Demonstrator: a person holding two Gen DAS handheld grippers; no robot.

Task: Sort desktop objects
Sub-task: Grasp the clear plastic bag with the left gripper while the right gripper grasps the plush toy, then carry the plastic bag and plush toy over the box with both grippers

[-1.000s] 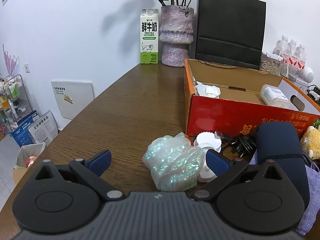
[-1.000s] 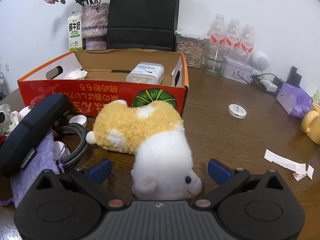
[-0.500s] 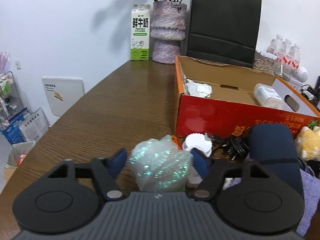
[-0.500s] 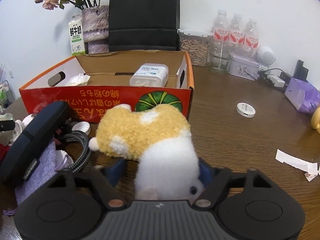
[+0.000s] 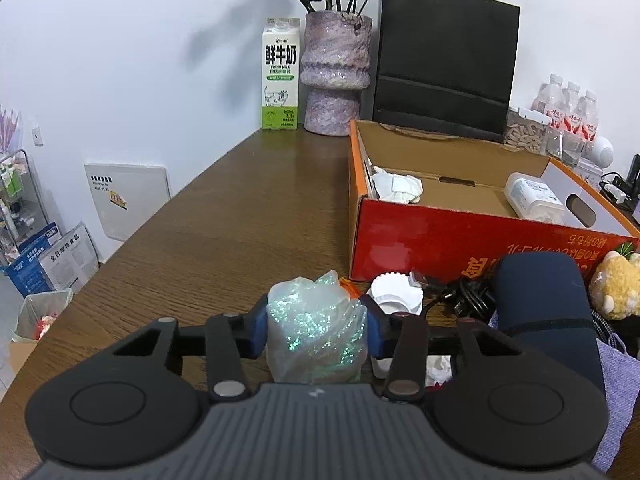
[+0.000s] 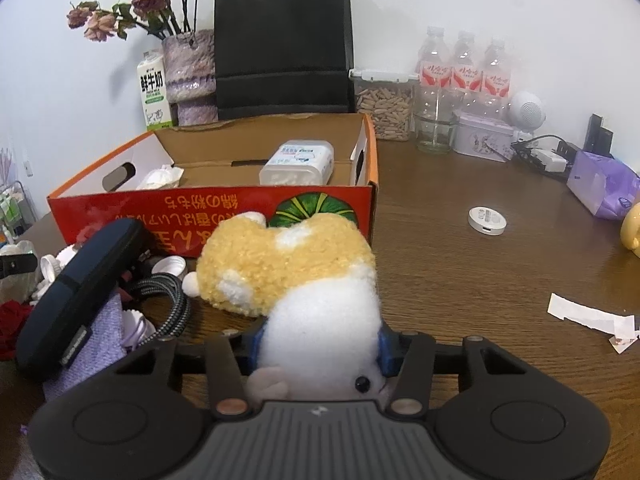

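Two claws are busy at once, and each one is closing on a soft thing. On the left side, the left claw (image 5: pixel 316 326) has its blue pads pressed on both sides of a shiny crinkly bag (image 5: pixel 316 332). The bag sits on the brown bench (image 5: pixel 224 224), right in the middle of the claw at 12 o'clock. A red box (image 5: pixel 452 240) stands open at about 1 o'clock from this claw, so I think the bag can go up and over that way. White caps (image 5: pixel 394 294) and a dark blue case (image 5: pixel 544 312) lie just beside the bag at 2 and 3 o'clock.

On the right side, the right claw (image 6: pixel 320 346) squeezes the white end of a plush toy (image 6: pixel 296 280). The toy's long body points away toward 11 o'clock, with its yellow end near the box (image 6: pixel 216 210) front. The box is at 11 o'clock here too. Both hands look about as near to it, I think.
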